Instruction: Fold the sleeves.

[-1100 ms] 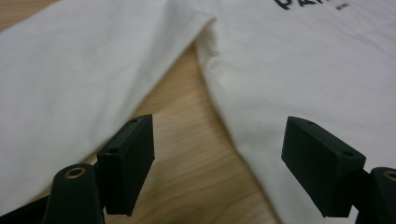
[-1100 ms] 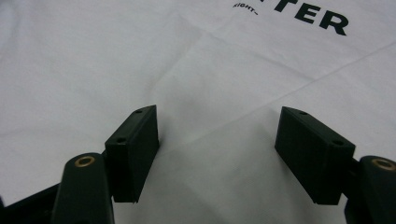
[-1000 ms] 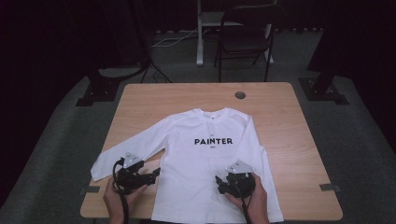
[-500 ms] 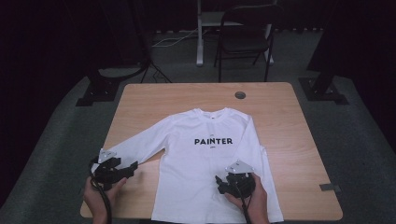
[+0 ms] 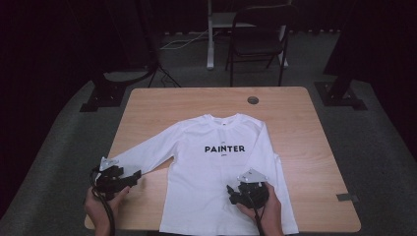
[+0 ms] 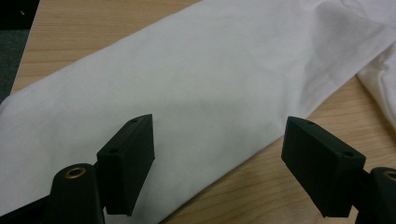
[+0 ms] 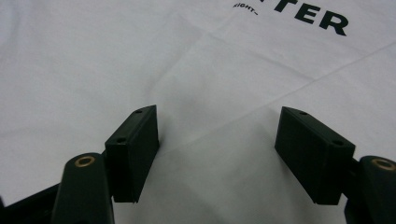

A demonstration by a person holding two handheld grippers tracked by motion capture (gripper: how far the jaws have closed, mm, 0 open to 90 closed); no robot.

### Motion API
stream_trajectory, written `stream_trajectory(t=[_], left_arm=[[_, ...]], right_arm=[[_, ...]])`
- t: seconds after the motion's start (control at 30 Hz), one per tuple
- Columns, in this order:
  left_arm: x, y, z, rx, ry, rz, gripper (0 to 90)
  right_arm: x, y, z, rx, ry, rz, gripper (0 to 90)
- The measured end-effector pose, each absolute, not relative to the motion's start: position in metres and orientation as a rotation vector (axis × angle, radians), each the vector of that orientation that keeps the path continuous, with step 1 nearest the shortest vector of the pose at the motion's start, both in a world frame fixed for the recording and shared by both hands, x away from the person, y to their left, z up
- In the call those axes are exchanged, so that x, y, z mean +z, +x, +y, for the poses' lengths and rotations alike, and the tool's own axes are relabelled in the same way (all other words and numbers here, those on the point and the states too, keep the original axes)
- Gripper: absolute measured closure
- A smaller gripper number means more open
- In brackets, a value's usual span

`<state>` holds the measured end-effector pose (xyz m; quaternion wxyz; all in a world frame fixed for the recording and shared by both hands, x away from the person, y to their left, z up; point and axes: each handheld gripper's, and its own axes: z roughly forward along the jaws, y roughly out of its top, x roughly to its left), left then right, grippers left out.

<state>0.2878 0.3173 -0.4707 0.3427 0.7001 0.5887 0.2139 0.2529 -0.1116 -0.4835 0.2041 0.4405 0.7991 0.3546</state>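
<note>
A white long-sleeved shirt [image 5: 221, 167] is spread on the wooden table [image 5: 305, 128], its sleeve under the wide-spread left gripper [image 5: 132, 175] and its body under the wide-spread right gripper [image 5: 231, 192], a folding chair [image 5: 258, 39] seen beyond.

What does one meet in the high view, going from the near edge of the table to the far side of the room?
right gripper → the word PAINTER on the white shirt → shirt collar → round hole in the table → folding chair
</note>
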Motion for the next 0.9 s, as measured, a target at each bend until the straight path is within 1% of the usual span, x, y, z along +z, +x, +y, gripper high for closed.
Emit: stream_trajectory(t=[0.37, 0.63, 0.9], left_arm=[[-0.475, 0.287, 0.3233, 0.532, 1.792, 1.505, 26.5], [-0.4763, 0.2856, 0.3205, 0.571, 1.819, 1.487, 26.5], [-0.4763, 0.2838, 0.3199, 0.569, 1.805, 1.499, 26.6]], right_arm=[[-0.4835, 0.2529, -0.1116, 0.989, 1.225, 2.229, 29.4], [-0.4835, 0.2528, -0.1115, 0.988, 1.225, 2.228, 29.4], [-0.4836, 0.2527, -0.1115, 0.988, 1.224, 2.228, 29.4]])
